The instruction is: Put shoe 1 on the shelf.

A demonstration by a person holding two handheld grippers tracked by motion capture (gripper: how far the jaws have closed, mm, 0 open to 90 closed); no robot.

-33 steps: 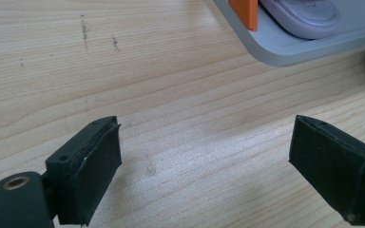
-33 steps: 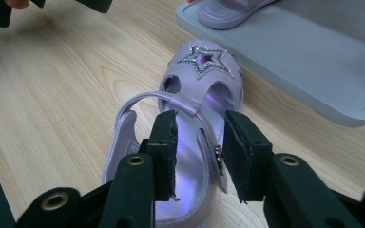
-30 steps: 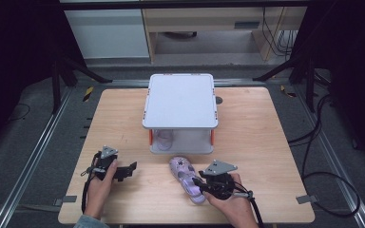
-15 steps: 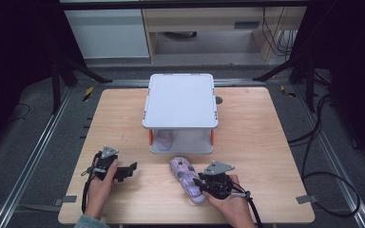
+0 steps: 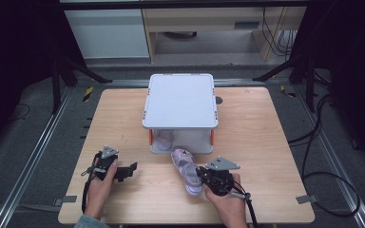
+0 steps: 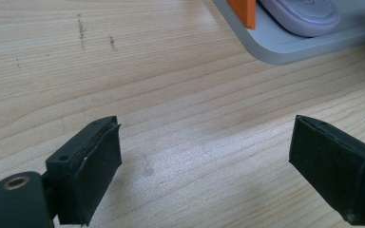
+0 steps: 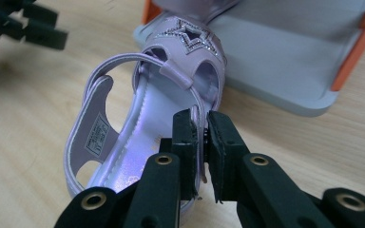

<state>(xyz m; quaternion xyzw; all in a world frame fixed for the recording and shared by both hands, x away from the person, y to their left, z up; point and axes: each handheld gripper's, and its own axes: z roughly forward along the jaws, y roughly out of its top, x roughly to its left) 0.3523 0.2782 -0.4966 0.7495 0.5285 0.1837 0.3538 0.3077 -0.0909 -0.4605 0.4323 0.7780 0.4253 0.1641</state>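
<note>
Two hand-held grippers were at the near edge of the table [image 5: 247, 114]. Right hand-held gripper [image 7: 200, 137] was clamped on the side edge of a lilac sandal [image 7: 142, 128], jaws nearly together with the sandal's thin rim pinched between them. Sandal [image 5: 186, 167] lay on the table in front of a grey rack [image 5: 180, 99], toe with its glitter star [image 7: 190, 34] pointing at the rack's bottom shelf [image 7: 285, 57] and just beside its lip, heel toward the person. Second sandal [image 6: 302, 12] sat on that bottom shelf, next to an orange post [image 6: 242, 10]. Left hand-held gripper [image 6: 209, 161] hovered low over bare wood, jaws wide apart, nothing between them. High view put it [image 5: 123, 172] well left of the sandal, pointing right toward it. Person's right hand [image 5: 225, 202] was behind the right gripper.
</note>
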